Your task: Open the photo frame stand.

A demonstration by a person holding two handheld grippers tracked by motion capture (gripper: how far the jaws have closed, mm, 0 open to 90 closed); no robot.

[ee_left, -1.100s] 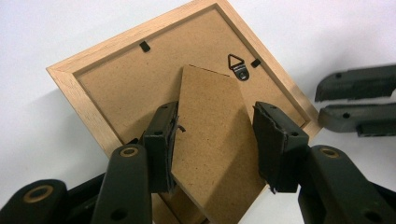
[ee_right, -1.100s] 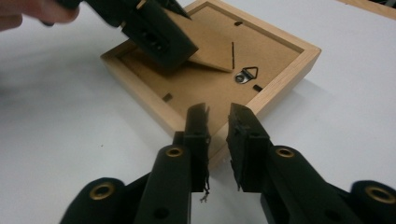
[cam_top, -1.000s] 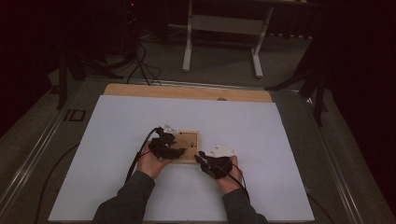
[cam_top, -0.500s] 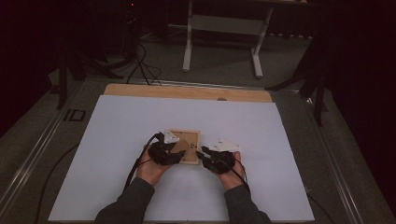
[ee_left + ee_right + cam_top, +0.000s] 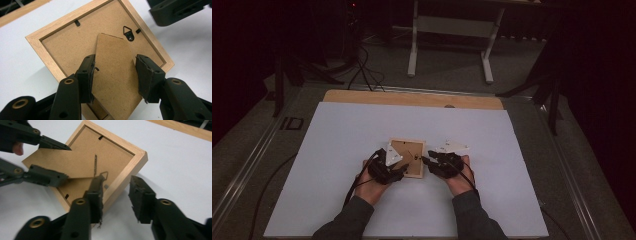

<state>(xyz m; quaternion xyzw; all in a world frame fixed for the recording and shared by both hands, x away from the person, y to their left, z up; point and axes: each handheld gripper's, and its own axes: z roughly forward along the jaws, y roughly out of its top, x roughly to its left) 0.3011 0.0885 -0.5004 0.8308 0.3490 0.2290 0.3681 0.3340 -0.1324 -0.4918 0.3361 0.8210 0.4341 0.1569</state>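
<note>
Left gripper (image 5: 115,75): jaws flank the frame's easel stand (image 5: 113,82), its edges meeting both pads; it looks gripped.
Easel stand: flat brown fibreboard flap, long axis running away from this gripper toward the hanger.
Picture frame (image 5: 408,157): face-down mid-surface (image 5: 337,130) between both hands; pale wood rim, matte board back, small metal clips.
Right gripper (image 5: 116,195): released, jaws just been opening, straddling the frame's near corner; no pad presses.
</note>
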